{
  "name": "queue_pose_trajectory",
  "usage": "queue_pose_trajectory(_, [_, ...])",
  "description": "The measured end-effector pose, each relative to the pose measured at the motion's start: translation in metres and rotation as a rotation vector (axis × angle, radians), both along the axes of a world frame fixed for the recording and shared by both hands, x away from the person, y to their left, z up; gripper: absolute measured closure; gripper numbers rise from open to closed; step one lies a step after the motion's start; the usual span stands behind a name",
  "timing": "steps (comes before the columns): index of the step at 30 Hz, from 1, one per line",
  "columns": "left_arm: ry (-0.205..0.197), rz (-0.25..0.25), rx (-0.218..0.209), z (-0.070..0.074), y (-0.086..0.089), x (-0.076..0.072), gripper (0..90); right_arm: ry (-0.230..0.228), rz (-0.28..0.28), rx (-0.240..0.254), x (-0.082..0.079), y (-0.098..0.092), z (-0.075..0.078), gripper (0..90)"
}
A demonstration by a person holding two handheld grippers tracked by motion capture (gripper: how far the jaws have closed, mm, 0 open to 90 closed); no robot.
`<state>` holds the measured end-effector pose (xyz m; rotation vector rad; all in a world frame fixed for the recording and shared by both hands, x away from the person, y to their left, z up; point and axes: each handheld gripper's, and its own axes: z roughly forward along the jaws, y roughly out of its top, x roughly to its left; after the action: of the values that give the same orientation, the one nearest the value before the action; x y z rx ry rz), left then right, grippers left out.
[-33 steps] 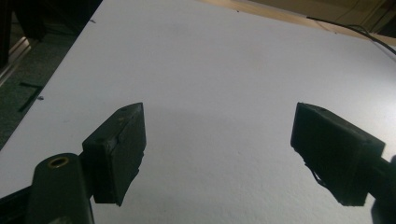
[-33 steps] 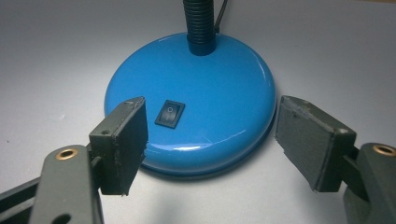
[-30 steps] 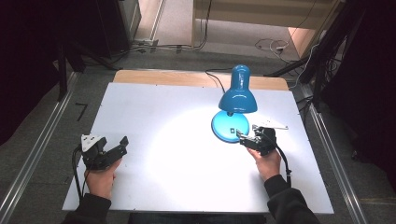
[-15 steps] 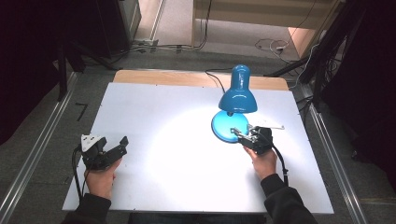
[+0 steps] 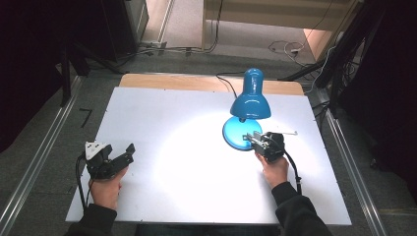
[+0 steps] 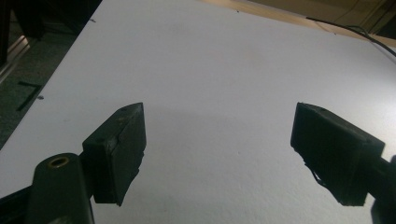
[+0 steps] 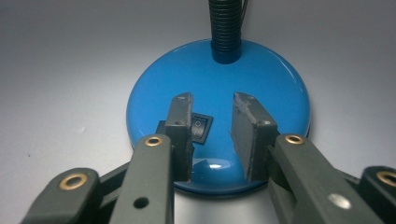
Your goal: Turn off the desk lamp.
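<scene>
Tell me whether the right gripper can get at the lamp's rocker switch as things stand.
Probably yes: the right gripper hovers over the lamp base, its jaws just narrowed, nothing between them, one jaw partly over the switch.

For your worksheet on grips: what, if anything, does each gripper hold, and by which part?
Nothing is held. The right gripper hangs over the lamp base by its switch, jaws just closing; the left gripper is open.

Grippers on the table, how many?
2. Left gripper near the table's front left, jaws wide apart over bare surface. Right gripper over the lamp base, jaws just narrowed, astride the switch.
</scene>
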<state>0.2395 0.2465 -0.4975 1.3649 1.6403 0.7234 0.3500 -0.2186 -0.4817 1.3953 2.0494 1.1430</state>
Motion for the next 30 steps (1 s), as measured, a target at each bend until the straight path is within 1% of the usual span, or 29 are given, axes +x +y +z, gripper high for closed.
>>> queue_pose_trajectory(3, [0.0, 0.0, 0.0, 0.0, 0.0, 0.0, 18.7, 0.007, -0.001, 0.004, 0.0, 0.001, 0.0, 76.3])
queue_pose_trajectory(7, [0.0, 0.0, -0.001, 0.0, 0.0, 0.0, 18.7, 0.002, 0.009, 0.002, 0.001, 0.003, -0.001, 86.2])
queue_pose_trajectory(15, [0.001, 0.0, 0.0, 0.0, 0.0, 0.0, 18.7, 0.002, 0.009, 0.014, 0.003, 0.007, -0.005, 87.8])
queue_pose_trajectory(20, [0.0, 0.0, -0.004, 0.0, 0.0, 0.0, 18.8, 0.007, 0.005, 0.009, 0.005, 0.01, -0.009, 87.8])
queue_pose_trajectory(22, [0.0, 0.0, -0.003, 0.0, 0.0, 0.0, 18.8, 0.002, 0.001, 0.007, 0.005, 0.01, -0.01, 87.8])
queue_pose_trajectory(30, [-0.002, 0.0, -0.003, 0.0, 0.0, 0.0, 18.9, 0.003, -0.005, -0.001, 0.007, 0.011, -0.012, 87.8])
